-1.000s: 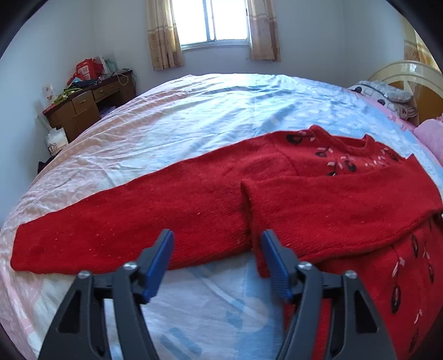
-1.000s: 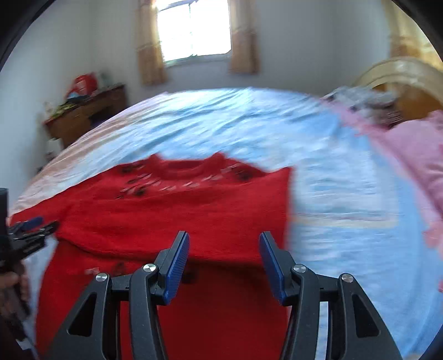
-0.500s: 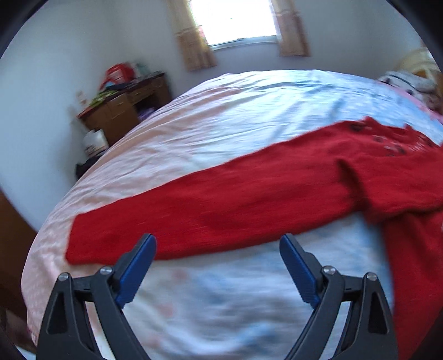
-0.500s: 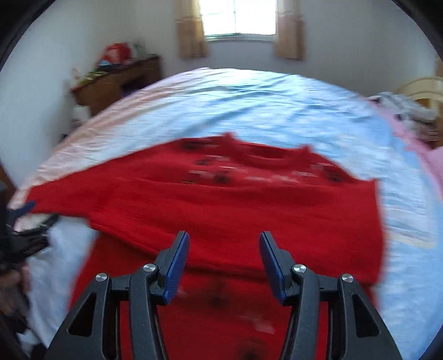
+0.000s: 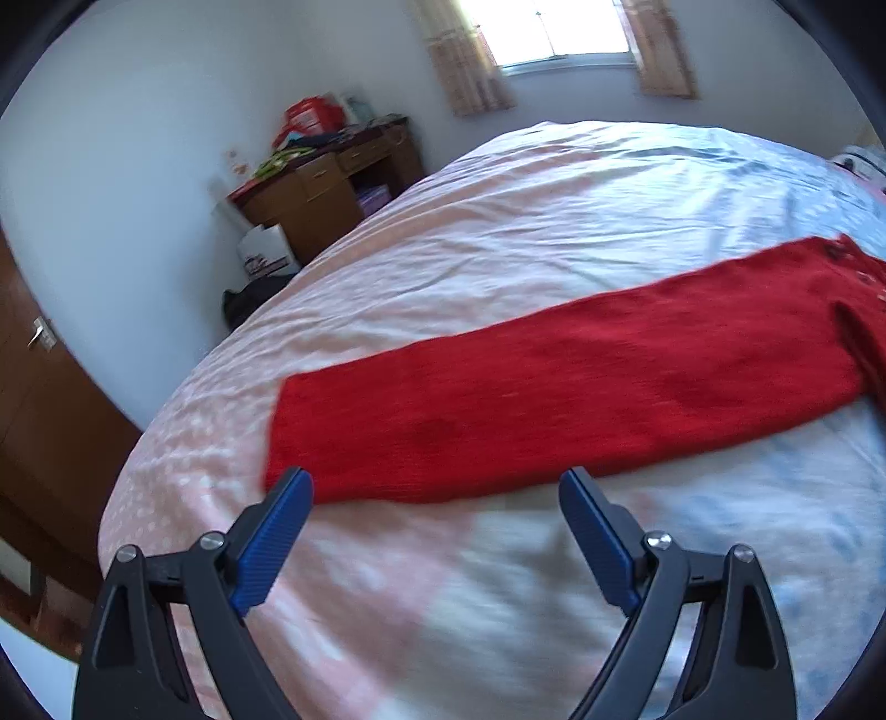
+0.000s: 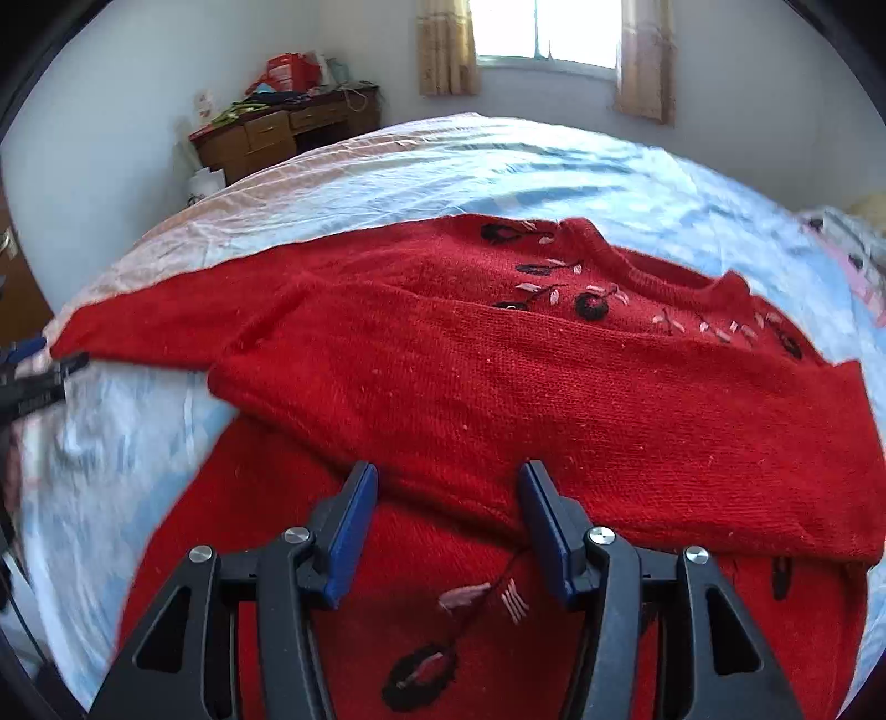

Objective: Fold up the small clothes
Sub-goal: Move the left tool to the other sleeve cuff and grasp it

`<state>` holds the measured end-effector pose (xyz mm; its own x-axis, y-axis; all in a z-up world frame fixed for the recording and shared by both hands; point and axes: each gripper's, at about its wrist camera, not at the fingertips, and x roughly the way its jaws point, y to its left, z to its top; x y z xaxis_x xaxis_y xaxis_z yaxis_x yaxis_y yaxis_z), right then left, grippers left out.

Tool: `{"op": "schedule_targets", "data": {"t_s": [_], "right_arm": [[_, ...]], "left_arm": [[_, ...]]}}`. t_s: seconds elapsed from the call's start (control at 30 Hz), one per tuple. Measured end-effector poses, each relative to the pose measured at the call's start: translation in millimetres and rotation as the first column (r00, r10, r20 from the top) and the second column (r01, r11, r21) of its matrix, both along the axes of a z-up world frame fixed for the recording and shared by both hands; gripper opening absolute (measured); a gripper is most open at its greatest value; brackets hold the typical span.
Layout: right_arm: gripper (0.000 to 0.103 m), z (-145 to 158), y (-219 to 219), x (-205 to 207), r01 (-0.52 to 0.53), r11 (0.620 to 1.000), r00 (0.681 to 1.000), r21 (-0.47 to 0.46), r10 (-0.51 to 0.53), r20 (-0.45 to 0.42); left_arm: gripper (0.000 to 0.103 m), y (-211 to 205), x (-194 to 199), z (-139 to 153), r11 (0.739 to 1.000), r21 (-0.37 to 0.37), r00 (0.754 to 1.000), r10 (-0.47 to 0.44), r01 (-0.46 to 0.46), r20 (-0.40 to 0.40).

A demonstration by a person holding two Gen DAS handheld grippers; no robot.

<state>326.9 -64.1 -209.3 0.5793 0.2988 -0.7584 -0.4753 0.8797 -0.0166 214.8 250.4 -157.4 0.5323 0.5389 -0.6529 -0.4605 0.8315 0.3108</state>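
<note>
**Red sweater on the bed, one sleeve folded, both grippers empty**

Left wrist view: my left gripper [image 5: 436, 487] is spread wide and has hold of nothing. Its blue pads [image 5: 274, 545] hang over the bedsheet [image 5: 498, 232], just short of the near edge of the outstretched sleeve [image 5: 554, 399]. That sleeve of the red sweater [image 5: 853, 310] lies flat, running from the cuff at left, close to my left pad, away to the right and far side. A wooden desk [image 5: 326, 188] with clutter on top stands against the far wall, left of the window [image 5: 554, 27].

Right wrist view: my right gripper [image 6: 447, 487] is about half open with nothing clamped. It hangs above the sweater's [image 6: 498, 387] body, just at the near edge of the other sleeve [image 6: 609, 432], which lies folded across the chest. The dark embroidered flowers [image 6: 590, 304] show near the neckline. The unfolded sleeve reaches far left, where my left gripper [image 6: 39, 376] is partly visible at the cuff.
</note>
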Motion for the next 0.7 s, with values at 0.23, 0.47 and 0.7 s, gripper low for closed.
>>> {"op": "schedule_targets", "data": {"t_s": [0.23, 0.47, 0.7], "right_arm": [[0.057, -5, 5, -3, 0.007, 1.000, 0.999, -0.012, -0.006, 0.036], [0.058, -5, 5, -7, 0.012, 1.000, 0.998, -0.004, -0.012, 0.056], [0.059, -6, 4, -9, 0.018, 1.000, 0.997, -0.004, -0.018, 0.072]], "left_arm": [[0.093, 65, -20, 11, 0.984, -0.042, 0.982, 0.175, -0.172, 0.069], [0.093, 97, -23, 11, 0.965, -0.163, 0.966, 0.227, -0.207, 0.121], [0.064, 97, 3, -7, 0.959, -0.209, 0.975, 0.211, -0.194, 0.067]]}}
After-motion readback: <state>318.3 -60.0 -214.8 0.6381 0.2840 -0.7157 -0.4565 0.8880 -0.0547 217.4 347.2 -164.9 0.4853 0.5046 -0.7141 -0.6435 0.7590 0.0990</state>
